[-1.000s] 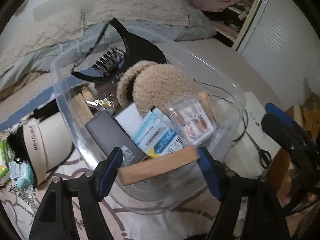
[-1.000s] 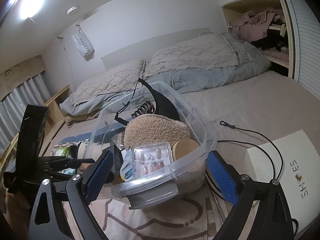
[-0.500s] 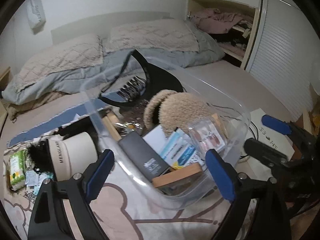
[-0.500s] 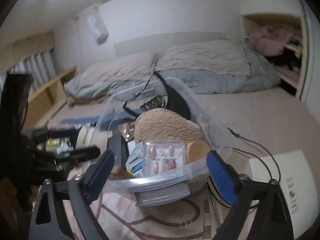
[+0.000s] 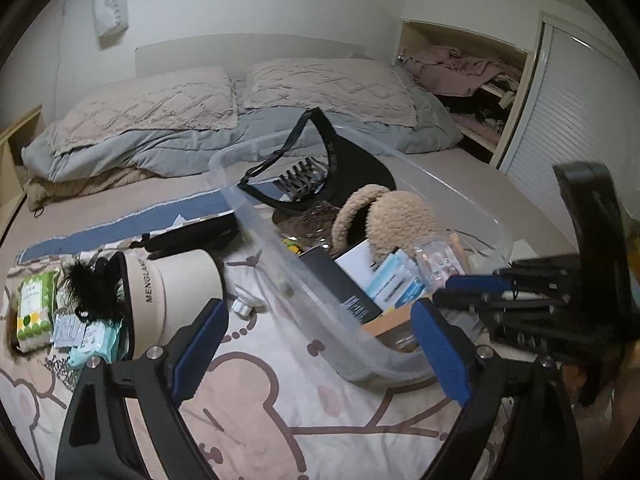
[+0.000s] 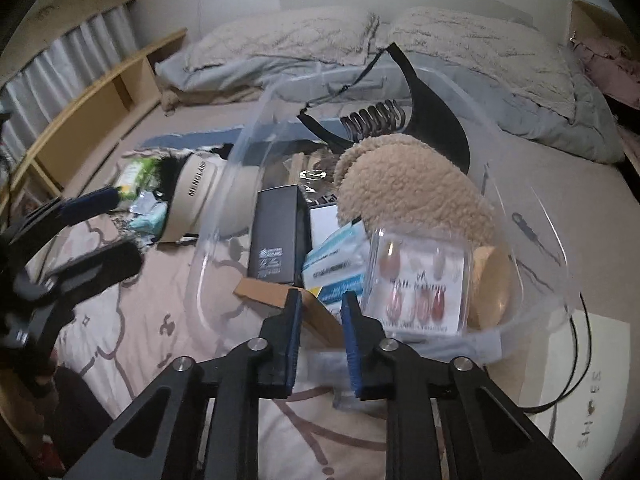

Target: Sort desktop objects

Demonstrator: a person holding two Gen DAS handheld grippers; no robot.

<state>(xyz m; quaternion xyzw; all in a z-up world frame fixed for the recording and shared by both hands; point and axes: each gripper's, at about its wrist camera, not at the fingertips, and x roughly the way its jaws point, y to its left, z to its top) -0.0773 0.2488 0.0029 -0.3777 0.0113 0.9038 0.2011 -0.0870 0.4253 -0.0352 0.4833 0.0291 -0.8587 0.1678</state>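
**Fingers: right pinched at bin's near rim, left spread and empty**

Left wrist view: left gripper (image 5: 316,340) wide apart, nothing between; clear bin (image 5: 472,204) lies ahead-right, cap (image 5: 172,292) ahead-left, nearer.

Right wrist view: right gripper (image 6: 319,328) closed over bin's near rim, grip unclear; shows nail set (image 6: 416,284).

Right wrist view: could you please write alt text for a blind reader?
The right gripper, jaws nearly shut, sits at the near rim of a clear plastic bin on a bed. Inside lie a fluffy beige item, a black box and press-on nails.
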